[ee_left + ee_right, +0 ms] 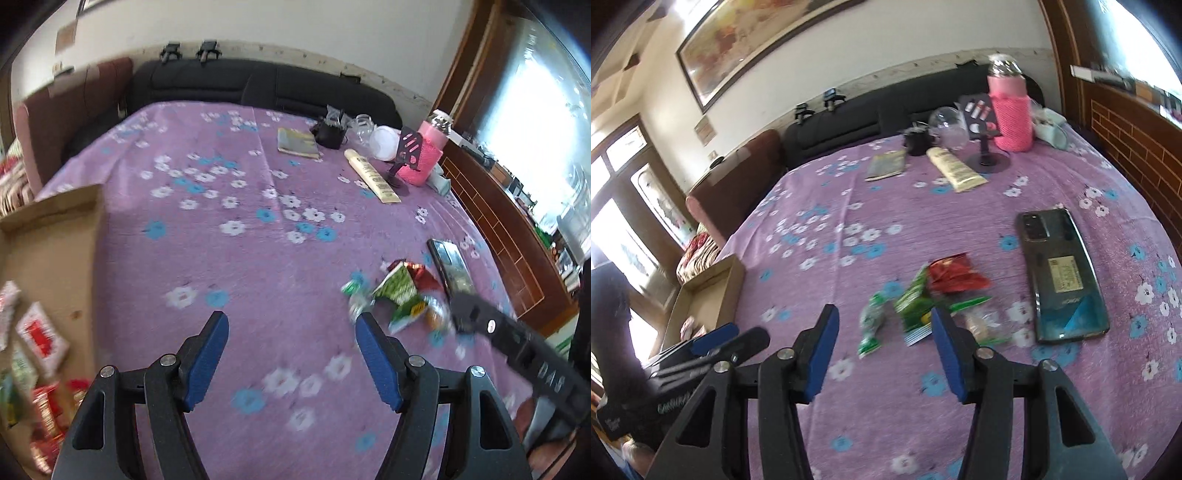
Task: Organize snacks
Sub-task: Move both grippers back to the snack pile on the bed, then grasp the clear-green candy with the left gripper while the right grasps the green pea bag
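Directly ahead of you lies a table covered in a purple cloth (871,206) printed with white and blue flowers. Your left gripper (291,332) hovers above the cloth with its blue-padded fingers (207,354) spread wide and nothing between them. Your right gripper (882,328) is likewise released, its jaws apart and empty, poised just short of a small cluster of snack packets (923,299) in the middle of the table. That cluster holds a green packet (912,301), a crumpled red wrapper (955,275) touching it on the far side, a small green-and-white sachet (871,325) just to its left, and a clear packet (982,321) to its right. In the left wrist view the same snacks (399,295) sit to the right of your left gripper, with the right gripper's black body (517,343) reaching in beside them. A smartphone (1060,273) lies face down just right of the snacks. At the table's left edge is an open cardboard box (62,236) already holding several red-and-white packets (40,332). Along the far edge stand a pink-sleeved bottle (1012,110), a cream tube (956,168), a booklet (886,164), a small black cup (918,142) and a clear glass jar (947,125).
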Action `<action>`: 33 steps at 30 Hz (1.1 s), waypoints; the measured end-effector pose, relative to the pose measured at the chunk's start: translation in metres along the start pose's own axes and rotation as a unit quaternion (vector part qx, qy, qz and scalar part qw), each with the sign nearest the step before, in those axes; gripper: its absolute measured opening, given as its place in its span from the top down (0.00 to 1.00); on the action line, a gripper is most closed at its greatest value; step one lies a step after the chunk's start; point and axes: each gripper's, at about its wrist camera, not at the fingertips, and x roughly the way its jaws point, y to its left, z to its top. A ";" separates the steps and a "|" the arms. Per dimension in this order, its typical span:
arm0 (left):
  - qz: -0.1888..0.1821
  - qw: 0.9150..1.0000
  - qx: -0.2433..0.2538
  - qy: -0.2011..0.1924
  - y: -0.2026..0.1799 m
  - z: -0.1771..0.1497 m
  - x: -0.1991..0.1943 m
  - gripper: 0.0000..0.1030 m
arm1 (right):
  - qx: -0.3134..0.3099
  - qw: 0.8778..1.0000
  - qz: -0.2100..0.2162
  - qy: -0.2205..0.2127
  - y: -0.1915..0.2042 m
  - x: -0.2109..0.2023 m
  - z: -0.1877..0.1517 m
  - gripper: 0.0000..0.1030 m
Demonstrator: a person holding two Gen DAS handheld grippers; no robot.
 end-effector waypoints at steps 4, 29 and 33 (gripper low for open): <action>-0.006 1.000 -0.024 0.007 -0.001 0.007 0.026 0.29 | 0.005 1.000 -0.023 0.012 -0.012 0.018 0.010 0.63; -0.075 0.997 0.020 0.030 -0.001 -0.004 0.051 0.33 | -0.157 0.981 -0.103 0.039 0.013 0.080 -0.009 0.68; -0.070 0.996 0.034 0.034 -0.006 -0.008 0.055 0.47 | -0.107 0.991 -0.076 0.017 -0.003 0.065 0.000 0.68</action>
